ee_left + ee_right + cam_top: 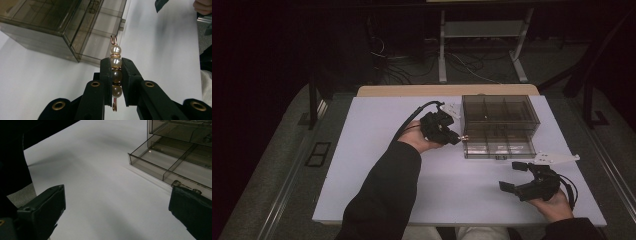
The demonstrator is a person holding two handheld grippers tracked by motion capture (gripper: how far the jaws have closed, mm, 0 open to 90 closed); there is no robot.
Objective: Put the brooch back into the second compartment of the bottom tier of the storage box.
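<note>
Pearl pin [116,68] clamped lengthwise in left tool [116,75], hovering just beside pulled-out drawer [498,145] of smoky organizer box [499,114], above white desk [377,150]. Likely light, stiff, slick on rounded beads, wire loops at both ends fragile; best held across middle pearls, as now, with loops left free. Right tool [515,177] idle near box's front corner, gaping wide, holding nothing.

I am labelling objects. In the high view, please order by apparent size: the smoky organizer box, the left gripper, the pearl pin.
1. Organizer box, clearly largest.
2. Left gripper.
3. Pearl pin, a tiny glint between its jaws.
</note>
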